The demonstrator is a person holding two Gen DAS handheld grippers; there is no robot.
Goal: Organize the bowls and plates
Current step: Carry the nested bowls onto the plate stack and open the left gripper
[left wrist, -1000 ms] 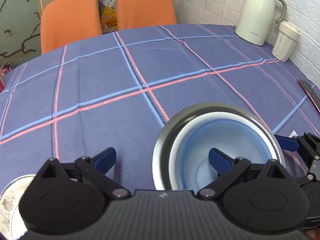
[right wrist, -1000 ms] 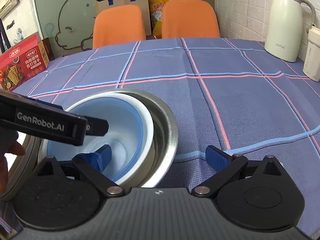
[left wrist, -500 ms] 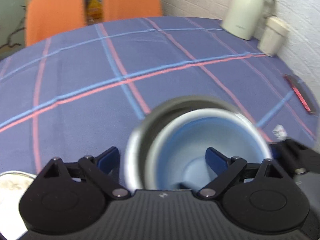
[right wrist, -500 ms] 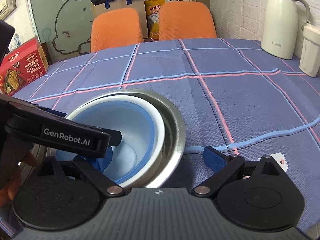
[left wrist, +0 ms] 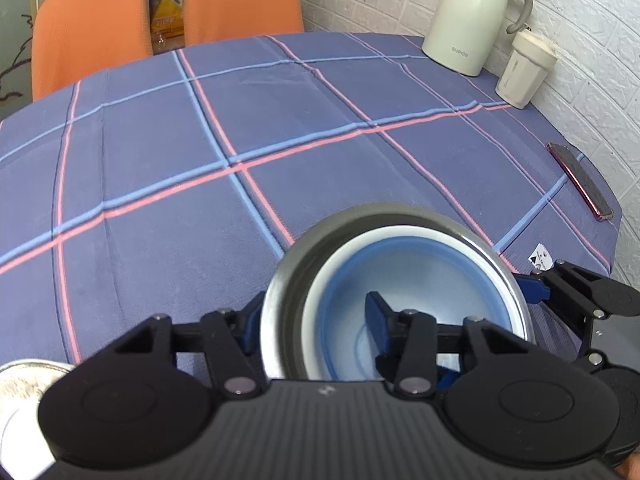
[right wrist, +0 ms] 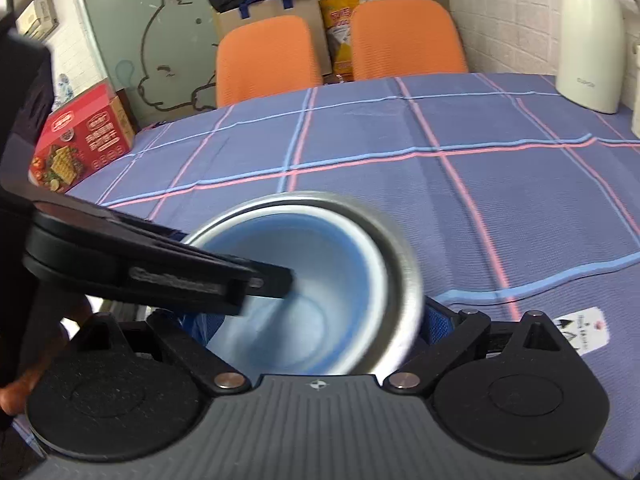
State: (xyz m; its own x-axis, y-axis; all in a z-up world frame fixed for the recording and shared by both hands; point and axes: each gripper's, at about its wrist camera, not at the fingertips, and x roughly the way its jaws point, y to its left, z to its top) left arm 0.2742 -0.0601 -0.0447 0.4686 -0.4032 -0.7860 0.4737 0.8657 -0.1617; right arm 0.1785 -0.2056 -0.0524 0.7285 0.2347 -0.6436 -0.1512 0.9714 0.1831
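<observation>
Steel gleams under both of my cameras: a metal bowl (left wrist: 280,288) sits on the blue plaid tabletop (left wrist: 160,184), and everything else I place around it. Nested inside it is a blue bowl (left wrist: 420,276) with a pale rim, leaning toward the steel wall on my right gripper's side. My left gripper (left wrist: 316,320) has just been closing and now pinches the nested walls at the near left of the steel bowl, one blue pad outside against the steel, the other down inside the blue bowl. My right gripper (right wrist: 316,328) straddles the opposite side of the same pair, with one finger inside the blue bowl and the other outside the steel wall (right wrist: 436,326); its fingers stand narrow against the walls, but whether they truly press I cannot tell. Left of the steel bowl, at the near edge, part of a speckled plate (left wrist: 24,384) shows. Beyond the bowl, at the tabletop's far right corner, stand a cream thermos jug (left wrist: 468,16) and a small cream cup (left wrist: 524,68), with a phone (left wrist: 580,180) lying nearer along the right edge. Two orange chairs (left wrist: 88,28) stand at the far side.
</observation>
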